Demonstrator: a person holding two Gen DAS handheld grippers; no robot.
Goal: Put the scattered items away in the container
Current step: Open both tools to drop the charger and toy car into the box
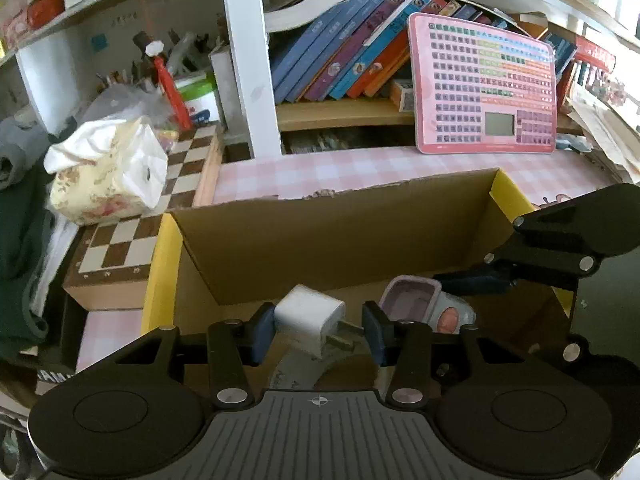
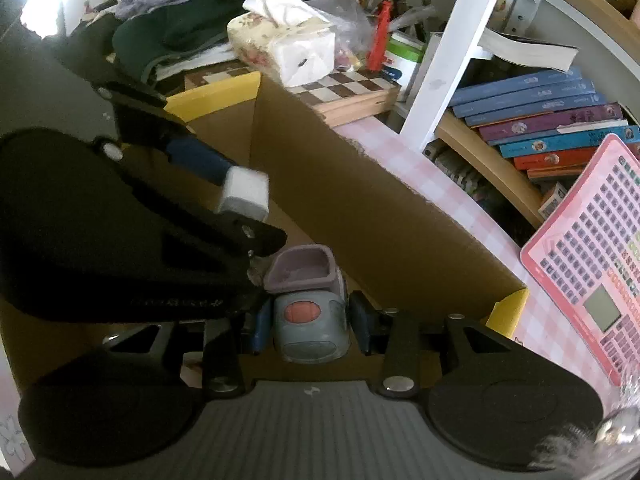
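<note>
Cardboard box (image 1: 320,240) stands open on the pink checked table (image 1: 360,168), beside a chessboard (image 1: 132,236); both claws reach inside it. L gripper (image 1: 318,330): white charger plug (image 1: 310,316) between its pads, jaws slack, gap on the right side. R gripper (image 2: 308,326): grey toy car (image 2: 310,324) between pads, small gaps, released.

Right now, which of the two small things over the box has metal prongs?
The white charger plug, between the left gripper's fingers. The grey toy at the right gripper has an orange button instead.
</note>
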